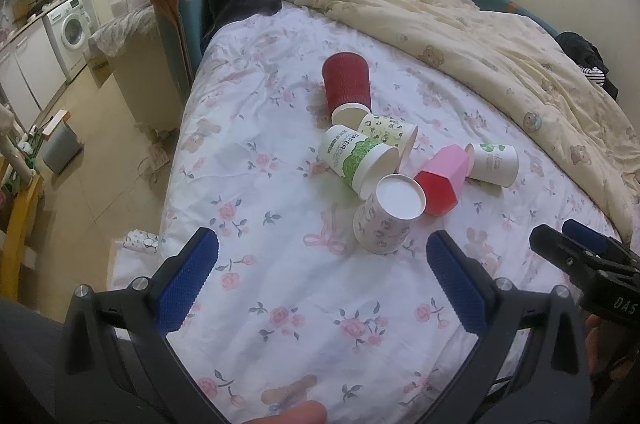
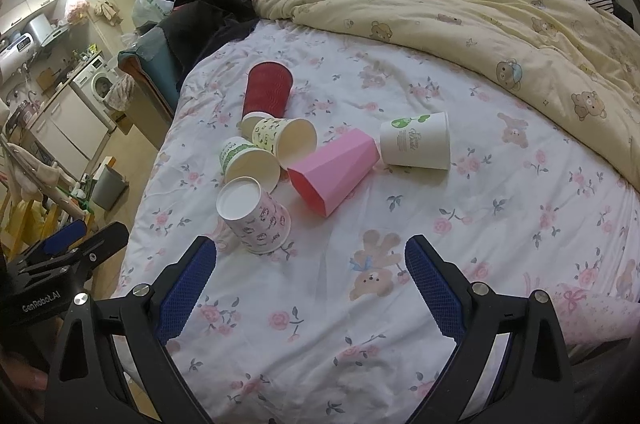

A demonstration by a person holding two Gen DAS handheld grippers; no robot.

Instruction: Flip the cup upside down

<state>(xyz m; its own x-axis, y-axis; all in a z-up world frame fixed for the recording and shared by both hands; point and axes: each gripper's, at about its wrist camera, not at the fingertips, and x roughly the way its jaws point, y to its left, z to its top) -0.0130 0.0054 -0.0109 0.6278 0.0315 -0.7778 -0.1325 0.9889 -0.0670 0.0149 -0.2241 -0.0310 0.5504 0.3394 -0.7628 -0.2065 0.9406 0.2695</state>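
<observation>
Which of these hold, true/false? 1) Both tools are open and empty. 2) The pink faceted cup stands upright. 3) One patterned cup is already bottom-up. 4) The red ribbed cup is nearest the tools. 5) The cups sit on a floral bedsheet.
1) True: the left tool and the right tool both have jaws spread with nothing between them.
2) False: the pink faceted cup lies on its side.
3) True: the patterned cup rests on its rim, base up, leaning a little.
4) False: the red ribbed cup is the farthest; the patterned cup is nearest.
5) True: they sit on the floral bedsheet.
</observation>
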